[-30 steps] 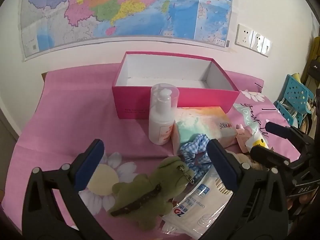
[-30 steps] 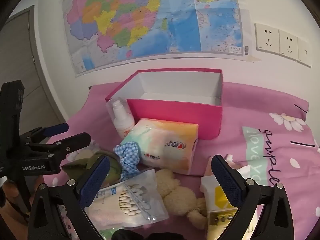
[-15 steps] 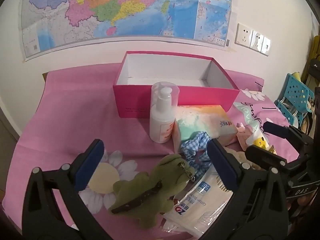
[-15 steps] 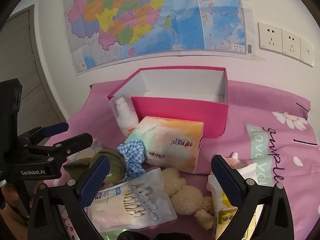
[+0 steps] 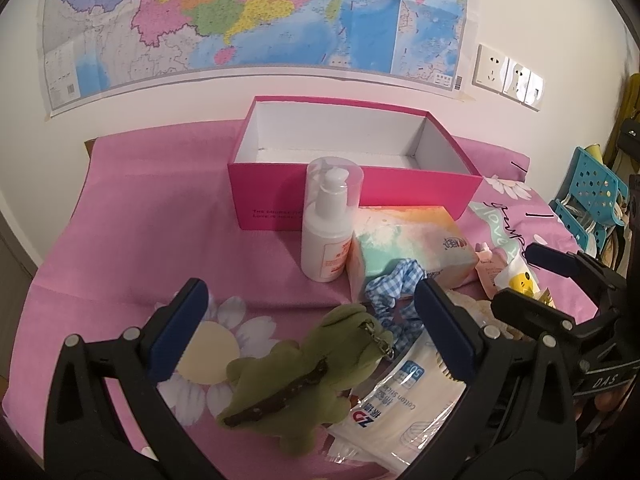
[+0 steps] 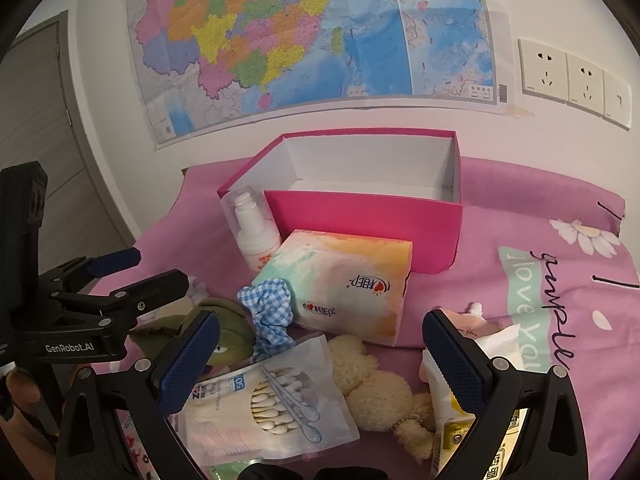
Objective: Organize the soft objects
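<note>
Soft indoor light, sharp, fisheye-warped dark edges.

Your left gripper (image 5: 308, 326) hovers low just above the green plush toy (image 5: 304, 364), jaws spread wide and empty. Your right gripper (image 6: 320, 356) hangs to the right of that toy, jaws equally wide apart, gripping nothing.

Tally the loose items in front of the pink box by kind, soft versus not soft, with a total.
Soft toys: 2, green plush and cream plush bear
Fabric scrunchie: 1
Tissue pack: 1
Cotton swab bag: 1
Pump bottle: 1
Small packets or tubes at the right: count unclear
Total clearly countable: 6
</note>
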